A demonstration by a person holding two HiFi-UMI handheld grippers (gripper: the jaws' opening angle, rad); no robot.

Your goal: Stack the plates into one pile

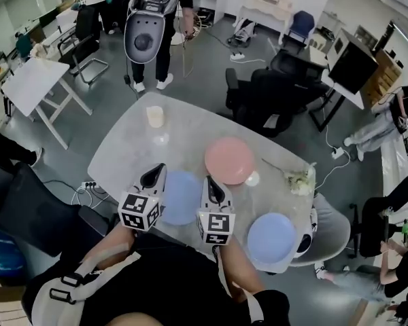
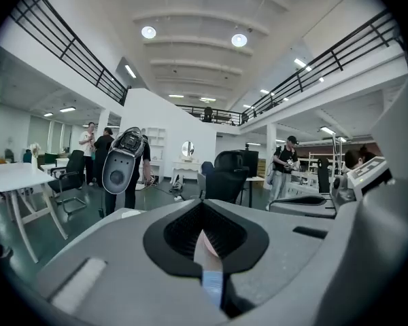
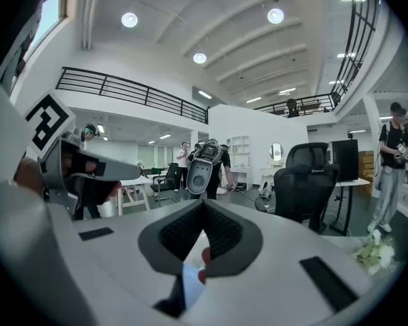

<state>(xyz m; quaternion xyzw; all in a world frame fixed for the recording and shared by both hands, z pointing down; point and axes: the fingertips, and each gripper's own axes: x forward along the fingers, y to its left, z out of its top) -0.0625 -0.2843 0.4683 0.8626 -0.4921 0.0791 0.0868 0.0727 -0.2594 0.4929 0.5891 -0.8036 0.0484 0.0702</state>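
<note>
Closed and empty: left tool (image 1: 156, 173); right tool (image 1: 210, 183).

**Plates masked by the grippers**

In the head view, the middle blue plate (image 1: 180, 201) is overlapped on both sides by the left gripper (image 1: 154, 174) and right gripper (image 1: 212, 184). In the gripper views, only thin coloured slivers (image 2: 211, 284) are seen past the jaws

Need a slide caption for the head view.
Left gripper and right gripper over table; middle blue plate, right blue plate, pink plate unstacked.
</note>
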